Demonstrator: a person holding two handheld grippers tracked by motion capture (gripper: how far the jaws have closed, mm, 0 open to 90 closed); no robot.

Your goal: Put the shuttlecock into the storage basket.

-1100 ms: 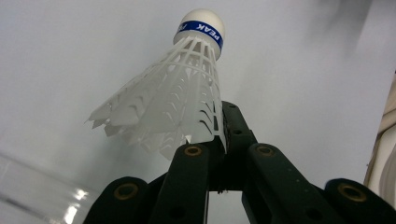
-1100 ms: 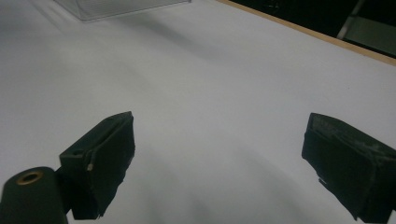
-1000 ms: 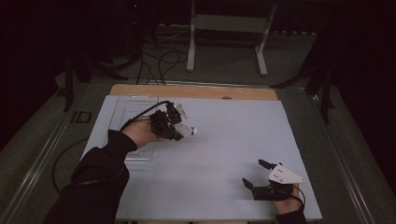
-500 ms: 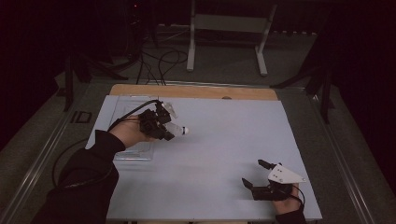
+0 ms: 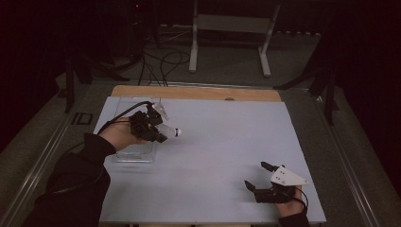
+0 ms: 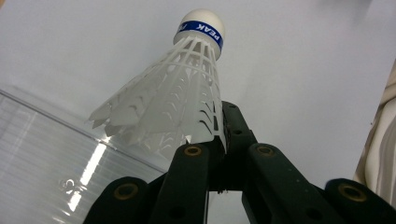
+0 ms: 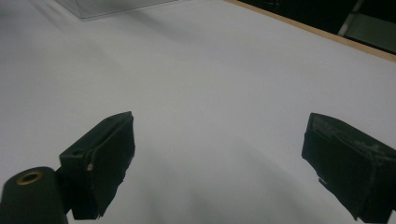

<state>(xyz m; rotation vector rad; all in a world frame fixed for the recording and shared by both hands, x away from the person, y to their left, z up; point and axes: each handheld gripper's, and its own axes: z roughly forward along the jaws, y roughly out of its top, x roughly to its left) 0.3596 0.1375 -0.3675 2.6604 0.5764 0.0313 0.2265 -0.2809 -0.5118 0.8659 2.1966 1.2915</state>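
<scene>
A white plastic shuttlecock with a blue band below its white cork tip is pinched by its skirt in my left gripper, whose jaws are shut on it. From above, that left gripper hovers over the left part of the white table sheet, the shuttlecock pointing right with its cork outward. My right gripper rests near the table's front right edge, jaws wide apart with bare sheet between its fingertips.
A clear plastic tray lies flat under and beside the left hand; its ribbed edge passes under the shuttlecock. A wooden strip borders the table's far side. Cables and a metal stand occupy the dark floor beyond.
The left hand has carried the shuttlecock leftward and a little away from me, over the clear tray. The right gripper has stayed where it was.
</scene>
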